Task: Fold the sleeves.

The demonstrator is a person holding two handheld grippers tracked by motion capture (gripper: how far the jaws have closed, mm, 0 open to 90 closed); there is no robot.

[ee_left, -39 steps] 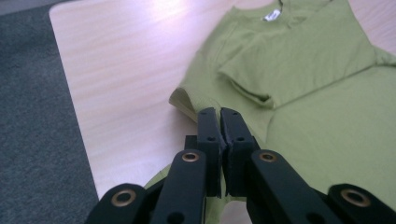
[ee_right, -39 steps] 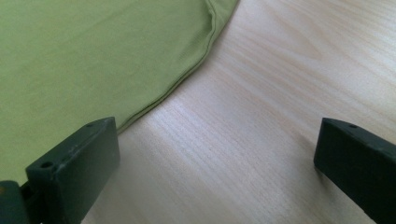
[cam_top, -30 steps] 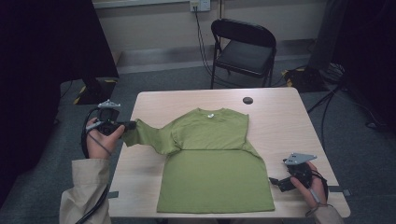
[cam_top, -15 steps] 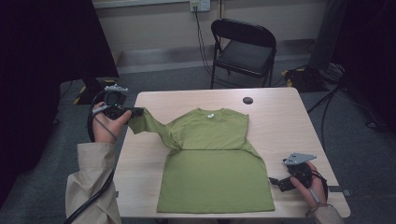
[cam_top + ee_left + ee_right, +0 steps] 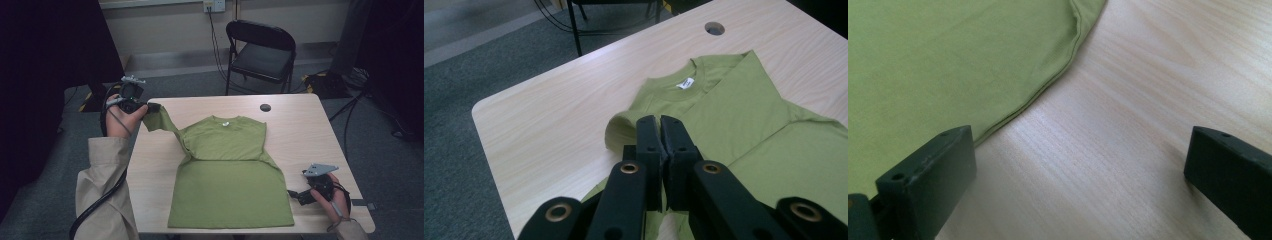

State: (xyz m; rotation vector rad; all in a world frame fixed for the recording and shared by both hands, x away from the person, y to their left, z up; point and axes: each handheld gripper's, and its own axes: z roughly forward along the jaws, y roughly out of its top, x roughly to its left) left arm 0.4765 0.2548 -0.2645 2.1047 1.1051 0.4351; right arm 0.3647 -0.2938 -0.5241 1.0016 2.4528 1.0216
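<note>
A green T-shirt (image 5: pixel 230 175) lies flat on the light wooden table (image 5: pixel 310 130), collar at the far side. My left gripper (image 5: pixel 152 107) is above the table's far left corner, shut on the shirt's left sleeve (image 5: pixel 162 120), which is lifted off the table and stretched out to the side. In the left gripper view the jaws (image 5: pixel 660 120) are pressed together on the sleeve's fold (image 5: pixel 619 127). My right gripper (image 5: pixel 295 196) rests near the front right, beside the shirt's hem. Its jaws (image 5: pixel 1080 145) stand wide open over bare wood, and the hem (image 5: pixel 948 60) lies just left of them.
A black folding chair (image 5: pixel 260 50) stands behind the table. A round dark cable hole (image 5: pixel 265 107) sits in the tabletop at the far side, past the collar. Cables lie on the grey carpet at the right (image 5: pixel 345 80). Bare wood runs along the table's right side.
My left hand has moved up and toward the far side of the table, pulling the sleeve out and up with it. The right hand has stayed still.
</note>
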